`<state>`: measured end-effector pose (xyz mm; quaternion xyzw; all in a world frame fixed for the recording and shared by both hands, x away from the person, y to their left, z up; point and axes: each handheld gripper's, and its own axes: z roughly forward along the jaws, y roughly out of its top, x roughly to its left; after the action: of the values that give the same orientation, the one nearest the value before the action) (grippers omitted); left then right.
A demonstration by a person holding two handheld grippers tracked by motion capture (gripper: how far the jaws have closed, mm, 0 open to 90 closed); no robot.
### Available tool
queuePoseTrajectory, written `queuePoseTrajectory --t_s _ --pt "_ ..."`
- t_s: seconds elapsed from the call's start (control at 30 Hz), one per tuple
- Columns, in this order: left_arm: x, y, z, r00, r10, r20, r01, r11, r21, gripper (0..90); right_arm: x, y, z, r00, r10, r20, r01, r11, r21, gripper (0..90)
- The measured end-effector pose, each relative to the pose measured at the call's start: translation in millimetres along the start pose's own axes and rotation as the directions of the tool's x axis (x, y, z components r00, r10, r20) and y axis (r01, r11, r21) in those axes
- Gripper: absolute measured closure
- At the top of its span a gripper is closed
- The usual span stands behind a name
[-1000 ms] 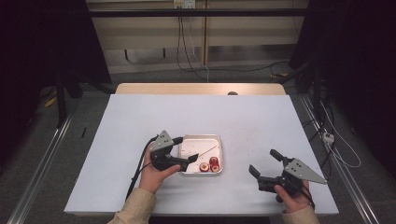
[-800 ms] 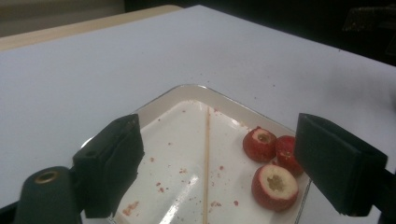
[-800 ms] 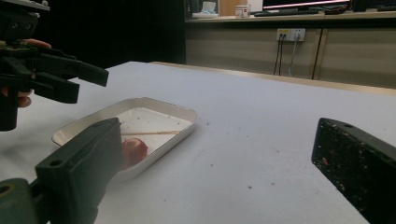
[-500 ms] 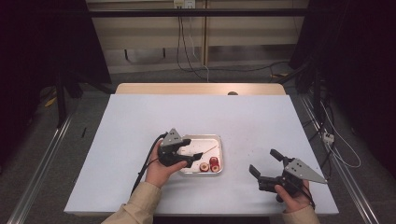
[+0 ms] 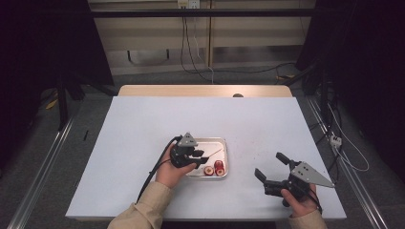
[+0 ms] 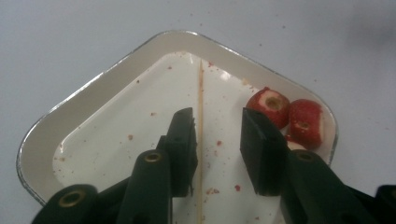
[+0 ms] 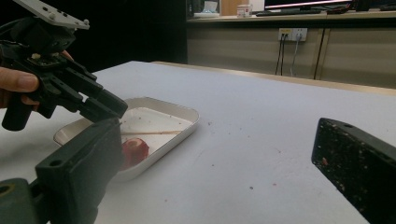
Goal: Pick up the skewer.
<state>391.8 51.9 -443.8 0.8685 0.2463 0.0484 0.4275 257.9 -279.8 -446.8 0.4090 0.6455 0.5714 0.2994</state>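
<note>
A shallow white tray [image 5: 225,143] sits at the table's front centre, holding a thin wooden skewer [image 5: 216,151] and two red fruit pieces [image 5: 214,170]. My left gripper [image 5: 203,155] hangs over the tray's left half, pointing down into it. In the left gripper view the skewer [image 6: 201,93] runs between the jaws of the left gripper [image 6: 217,116], close to the left-hand one. The jaws have just been closing, and a gap is still left around the skewer. The fruit pieces [image 6: 268,105] lie beside the right-hand jaw. My right gripper [image 5: 269,164] rests open, right of the tray, with nothing in it.
Red crumbs dot the tray floor [image 6: 140,130] and the white table [image 5: 258,124] to the tray's right. The table's front edge runs just below both hands. Beyond the far edge there are cables and dark stands.
My left gripper has shifted right over the tray and lowered a little, and its jaws have narrowed around the skewer. The right gripper has stayed put.
</note>
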Motion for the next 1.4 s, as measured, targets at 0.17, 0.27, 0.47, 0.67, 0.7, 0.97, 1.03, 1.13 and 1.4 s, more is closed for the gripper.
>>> queuePoseTrajectory --t_s 0.17,0.27,0.47,0.67,0.7,0.97,1.03,1.13,1.4 --pt "0.2 2.1 5.3 0.9996 0.023 -0.014 -0.022 0.9981 0.057 73.4 0.7 0.3 -0.3 1.0000 0.004 0.000 -0.004 1.000 -0.003 1.3" --pt "-2.0 5.2 7.7 0.9986 0.032 -0.043 -0.028 0.9967 0.076 76.9 0.6 0.6 -0.3 1.0000 0.002 0.001 -0.002 1.000 -0.005 1.3" --pt "0.2 5.7 14.2 0.9994 0.032 -0.015 -0.030 0.9938 0.106 80.4 0.9 0.9 -0.3 1.0000 0.001 -0.001 -0.001 1.000 -0.006 1.3" --pt "2.7 5.1 15.8 1.0000 0.001 0.000 -0.001 0.9923 0.124 86.0 1.0 1.1 -0.7 1.0000 0.003 -0.002 -0.003 1.000 -0.007 1.3" --pt "2.9 5.8 15.3 1.0000 -0.001 0.009 -0.001 0.9907 0.136 87.8 1.2 1.2 -0.5 1.0000 0.007 -0.001 -0.007 1.000 -0.009 1.3" --pt "0.9 8.4 16.4 0.9996 -0.023 -0.016 0.025 0.9877 0.155 88.9 1.5 1.2 -0.6 1.0000 0.003 -0.005 -0.003 1.000 -0.007 1.3" --pt "0.2 9.0 16.7 0.9993 -0.033 -0.019 0.035 0.9875 0.153 89.0 1.1 1.2 -0.5 1.0000 0.002 -0.003 -0.002 1.000 -0.008 1.3" --pt "0.1 9.5 17.2 0.9985 -0.049 -0.025 0.053 0.9873 0.150 89.1 1.3 1.3 -0.3 1.0000 0.008 -0.003 -0.008 1.000 -0.011 1.3" --pt "1.1 12.4 14.6 0.9962 -0.071 -0.050 0.078 0.9858 0.149 89.1 0.4 1.4 -1.0 1.0000 0.003 -0.002 -0.003 1.000 -0.012 1.3"
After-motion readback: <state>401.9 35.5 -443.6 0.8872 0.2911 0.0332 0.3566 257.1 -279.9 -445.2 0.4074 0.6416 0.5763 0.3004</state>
